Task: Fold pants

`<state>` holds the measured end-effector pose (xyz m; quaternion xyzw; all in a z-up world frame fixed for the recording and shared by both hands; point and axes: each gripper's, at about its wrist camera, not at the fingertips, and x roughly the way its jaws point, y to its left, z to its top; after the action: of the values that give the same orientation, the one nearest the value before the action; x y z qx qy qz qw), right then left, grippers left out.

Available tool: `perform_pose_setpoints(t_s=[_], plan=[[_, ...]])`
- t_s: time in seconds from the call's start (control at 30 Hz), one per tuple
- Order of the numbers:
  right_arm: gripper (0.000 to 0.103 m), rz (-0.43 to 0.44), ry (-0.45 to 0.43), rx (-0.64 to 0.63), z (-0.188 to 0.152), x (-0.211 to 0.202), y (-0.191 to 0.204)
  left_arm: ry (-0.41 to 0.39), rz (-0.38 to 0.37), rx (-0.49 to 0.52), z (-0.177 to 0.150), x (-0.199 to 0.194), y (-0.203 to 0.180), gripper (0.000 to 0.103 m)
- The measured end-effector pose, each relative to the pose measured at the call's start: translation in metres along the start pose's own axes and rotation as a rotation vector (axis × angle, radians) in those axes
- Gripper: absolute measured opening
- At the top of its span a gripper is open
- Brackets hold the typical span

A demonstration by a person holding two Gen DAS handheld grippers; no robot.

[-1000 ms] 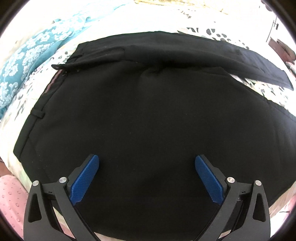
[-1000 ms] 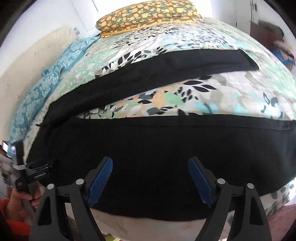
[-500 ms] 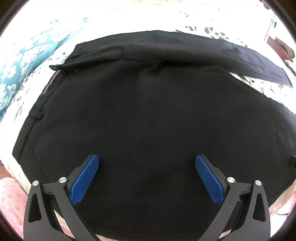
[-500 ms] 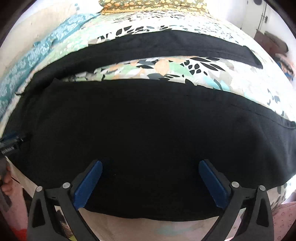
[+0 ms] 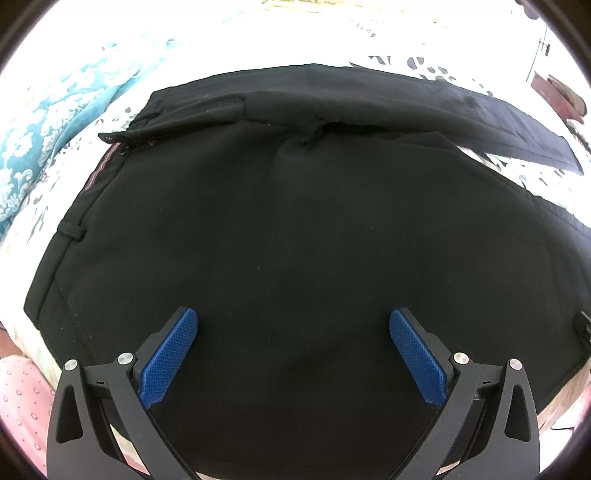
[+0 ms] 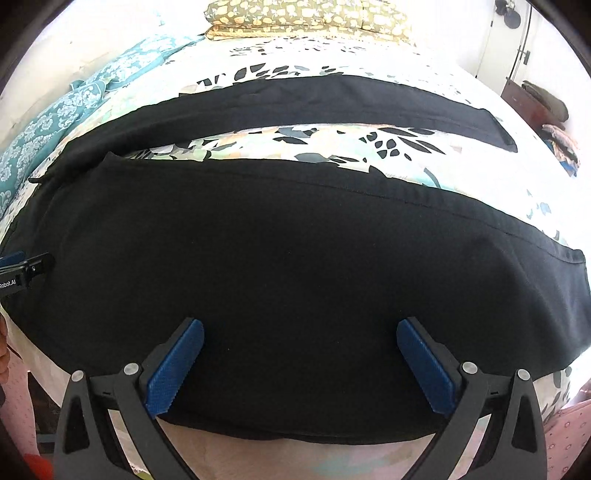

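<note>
Both tools, left tool and right tool, hang wide open over my black fabric pants, spread flat on the floral-print bed, so I'd guess near-edge pinches come next.

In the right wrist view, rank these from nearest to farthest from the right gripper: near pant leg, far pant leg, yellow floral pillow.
From the right gripper:
1. Near pant leg, directly under the open fingers.
2. Far pant leg, beyond a strip of floral bedsheet.
3. Yellow floral pillow, at the bed's head.
</note>
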<state>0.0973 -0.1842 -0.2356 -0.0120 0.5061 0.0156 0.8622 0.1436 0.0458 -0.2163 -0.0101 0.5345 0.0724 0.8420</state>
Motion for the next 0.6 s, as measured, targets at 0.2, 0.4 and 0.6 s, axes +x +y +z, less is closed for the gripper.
perform_pose_setpoints(t_s=[0.2,0.4,0.6], plan=[[0.103,-0.003,-0.034,-0.002,-0.004,-0.002,0.001,-0.01,0.001,0.003,-0.001,-0.001,-0.002,0.103],[0.103,-0.003,-0.034,-0.004,-0.003,-0.002,0.001,-0.025,0.002,0.009,-0.006,-0.007,-0.006,0.103],[0.103,-0.001,-0.043,-0.019,-0.005,-0.002,0.002,-0.021,0.0,0.006,0.012,-0.022,0.0,0.102]])
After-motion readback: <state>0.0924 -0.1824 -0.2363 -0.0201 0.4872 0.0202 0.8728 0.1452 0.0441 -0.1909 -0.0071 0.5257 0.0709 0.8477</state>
